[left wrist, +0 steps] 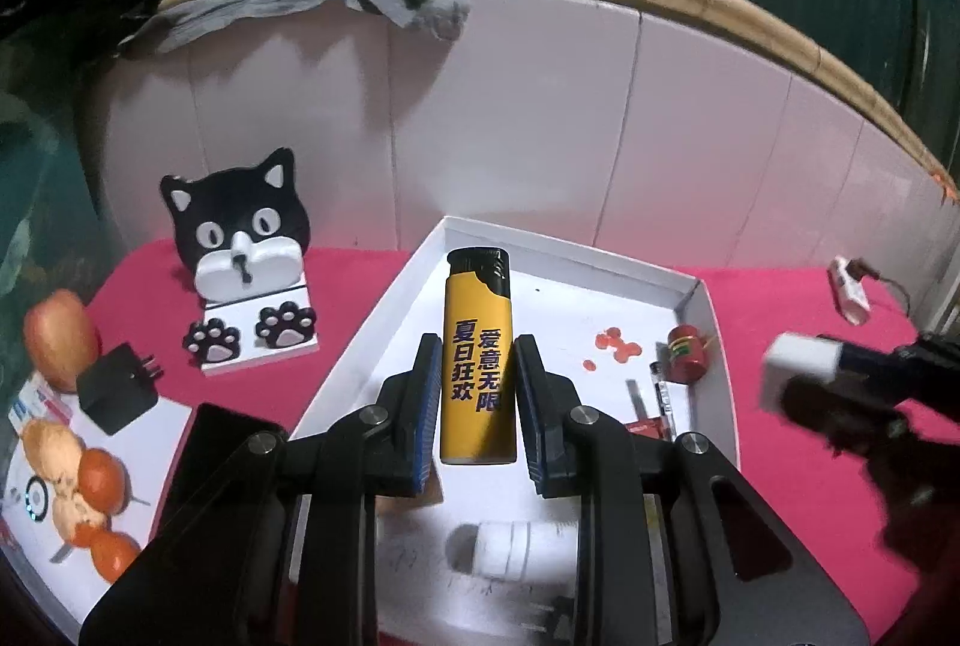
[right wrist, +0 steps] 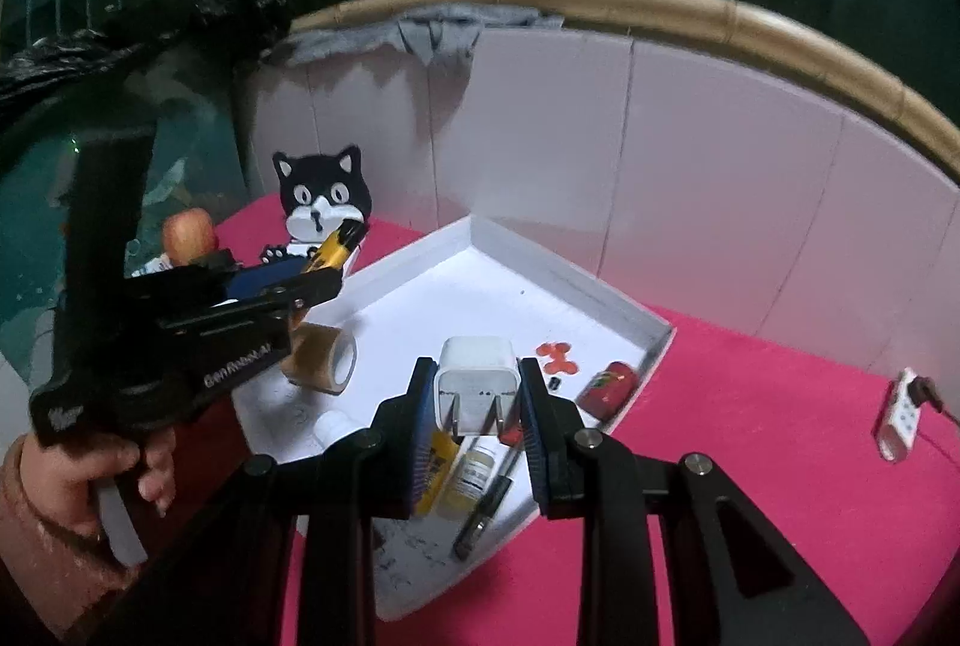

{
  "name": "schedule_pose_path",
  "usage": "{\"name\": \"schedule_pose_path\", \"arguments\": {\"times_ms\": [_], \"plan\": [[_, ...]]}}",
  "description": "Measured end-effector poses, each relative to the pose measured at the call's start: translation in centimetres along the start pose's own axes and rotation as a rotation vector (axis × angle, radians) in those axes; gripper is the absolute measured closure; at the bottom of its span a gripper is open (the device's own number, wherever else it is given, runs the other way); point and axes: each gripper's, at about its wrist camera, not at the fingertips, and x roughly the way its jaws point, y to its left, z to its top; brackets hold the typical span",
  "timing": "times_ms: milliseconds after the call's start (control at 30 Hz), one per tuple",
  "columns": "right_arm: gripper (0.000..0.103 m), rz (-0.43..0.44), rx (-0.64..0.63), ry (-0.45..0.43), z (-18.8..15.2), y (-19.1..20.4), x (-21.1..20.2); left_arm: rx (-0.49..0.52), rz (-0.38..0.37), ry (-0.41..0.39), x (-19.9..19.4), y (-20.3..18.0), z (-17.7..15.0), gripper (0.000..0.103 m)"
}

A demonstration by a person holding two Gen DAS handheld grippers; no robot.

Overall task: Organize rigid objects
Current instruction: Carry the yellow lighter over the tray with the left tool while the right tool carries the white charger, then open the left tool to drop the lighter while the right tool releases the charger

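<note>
My left gripper (left wrist: 477, 355) is shut on a yellow and black lighter (left wrist: 478, 346) and holds it above the white tray (left wrist: 384, 322). It also shows in the right wrist view (right wrist: 327, 268) with the lighter (right wrist: 336, 250). My right gripper (right wrist: 474, 376) is shut on a white plug adapter (right wrist: 477, 382), prongs facing me, above the tray (right wrist: 420, 298). In the left wrist view the right gripper (left wrist: 840, 376) holds the adapter (left wrist: 798, 373) at the right, blurred.
In the tray lie a tape roll (right wrist: 321, 358), a red can-shaped toy (right wrist: 612, 385), a small bottle (right wrist: 474, 472), a pen (right wrist: 486, 502) and a white bottle (left wrist: 522, 547). A cat-shaped stand (left wrist: 240, 238), an apple (left wrist: 60, 340), a black charger (left wrist: 117, 388) and skewered food (left wrist: 84, 490) are left. A power strip (right wrist: 897, 418) lies right.
</note>
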Motion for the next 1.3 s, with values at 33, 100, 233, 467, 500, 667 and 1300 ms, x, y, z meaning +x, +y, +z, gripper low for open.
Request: {"name": "schedule_pose_path", "arguments": {"times_ms": [33,100,233,467,500,667,1300], "plan": [[0.077,-0.004,0.012,0.012,-0.2,0.1,0.9,0.004,0.002,0.007,0.4,-0.1,0.0,0.08],[0.077,-0.01,0.028,0.031,-0.5,0.4,2.3,0.007,0.007,0.016,1.1,-0.3,-0.1,0.08],[0.077,-0.013,0.05,0.056,-1.4,1.3,4.2,0.0,0.017,0.02,1.7,0.2,-0.6,0.08],[0.077,-0.018,0.049,0.065,-1.4,1.9,5.8,0.008,0.045,0.052,3.3,0.5,-0.6,0.079],[0.077,-0.018,0.053,0.065,-1.4,1.8,5.9,0.008,0.044,0.055,3.5,0.4,-0.6,0.079],[0.076,-0.015,0.075,0.05,-1.5,1.4,5.9,0.031,0.051,0.075,4.3,-0.6,-0.7,0.079],[0.0,-0.156,0.117,-0.038,-3.3,-1.2,2.6,0.034,0.102,-0.01,0.7,-2.6,-1.0,0.0]]}}
